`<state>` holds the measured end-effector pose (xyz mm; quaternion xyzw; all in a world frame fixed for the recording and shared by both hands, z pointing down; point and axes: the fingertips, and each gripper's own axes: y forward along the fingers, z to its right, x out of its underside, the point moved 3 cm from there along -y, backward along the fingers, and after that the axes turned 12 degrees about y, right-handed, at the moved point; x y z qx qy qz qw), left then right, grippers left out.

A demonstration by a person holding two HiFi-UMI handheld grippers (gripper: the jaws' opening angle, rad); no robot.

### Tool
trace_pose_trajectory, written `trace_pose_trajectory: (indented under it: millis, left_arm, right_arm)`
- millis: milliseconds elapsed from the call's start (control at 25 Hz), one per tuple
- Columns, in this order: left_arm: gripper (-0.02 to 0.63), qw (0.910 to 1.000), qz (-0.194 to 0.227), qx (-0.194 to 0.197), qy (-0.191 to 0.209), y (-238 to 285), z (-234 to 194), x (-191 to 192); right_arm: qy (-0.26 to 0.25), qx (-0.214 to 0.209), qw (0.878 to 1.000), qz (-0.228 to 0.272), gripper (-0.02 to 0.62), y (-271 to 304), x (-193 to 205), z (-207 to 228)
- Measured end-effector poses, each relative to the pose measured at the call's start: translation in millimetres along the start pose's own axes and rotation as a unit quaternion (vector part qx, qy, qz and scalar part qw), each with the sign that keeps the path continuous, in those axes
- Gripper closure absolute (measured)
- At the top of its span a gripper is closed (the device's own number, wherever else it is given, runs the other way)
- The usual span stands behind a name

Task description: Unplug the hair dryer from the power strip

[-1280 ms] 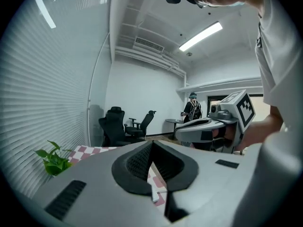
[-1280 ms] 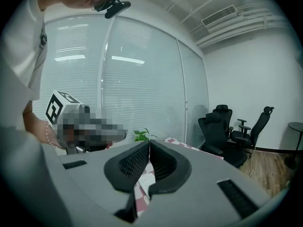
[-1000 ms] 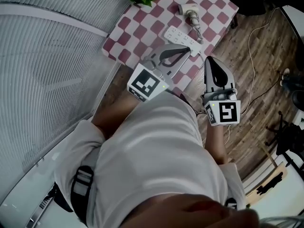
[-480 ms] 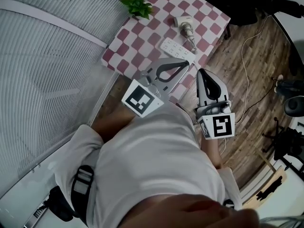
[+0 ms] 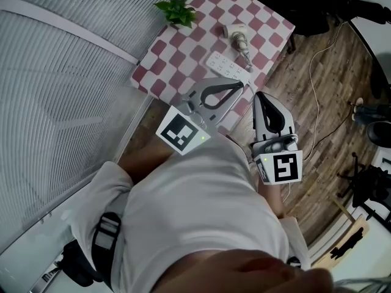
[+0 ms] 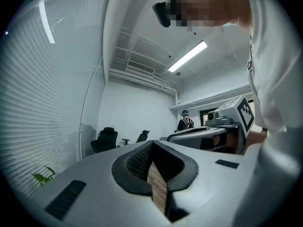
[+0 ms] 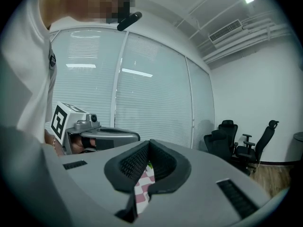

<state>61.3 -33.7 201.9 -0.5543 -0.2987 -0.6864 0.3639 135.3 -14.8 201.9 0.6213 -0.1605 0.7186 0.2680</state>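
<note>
In the head view a white hair dryer (image 5: 237, 34) lies on a table with a red and white checked cloth (image 5: 183, 54). A white power strip (image 5: 227, 66) lies just in front of it. Whether a plug sits in the strip is too small to tell. My left gripper (image 5: 242, 86) hovers over the table's near edge, just short of the strip, with its jaws shut and nothing between them. My right gripper (image 5: 259, 96) hangs beside it over the floor, also shut and empty. Each gripper view shows the jaws met at the tips, for the left gripper (image 6: 151, 144) and the right gripper (image 7: 150, 142).
A small potted plant (image 5: 177, 9) stands at the table's far left corner. Window blinds (image 5: 61, 90) run along the left. A thin white cable (image 5: 317, 84) trails over the wooden floor at the right. Office chairs (image 7: 234, 143) and a distant standing person (image 6: 185, 122) are across the room.
Both grippers have lifted a little and stay shut. The table, strip and dryer now sit slightly further off in the head view.
</note>
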Motion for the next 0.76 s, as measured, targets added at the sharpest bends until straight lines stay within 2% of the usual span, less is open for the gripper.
trace_pose_trajectory:
  millis: [760]
  left_arm:
    - [0.574, 1.0000, -0.007, -0.001, 0.002, 1.9, -2.0, 0.9]
  right_arm:
    - [-0.003, 0.004, 1.000, 0.003, 0.565, 2.8, -3.9, 1.9]
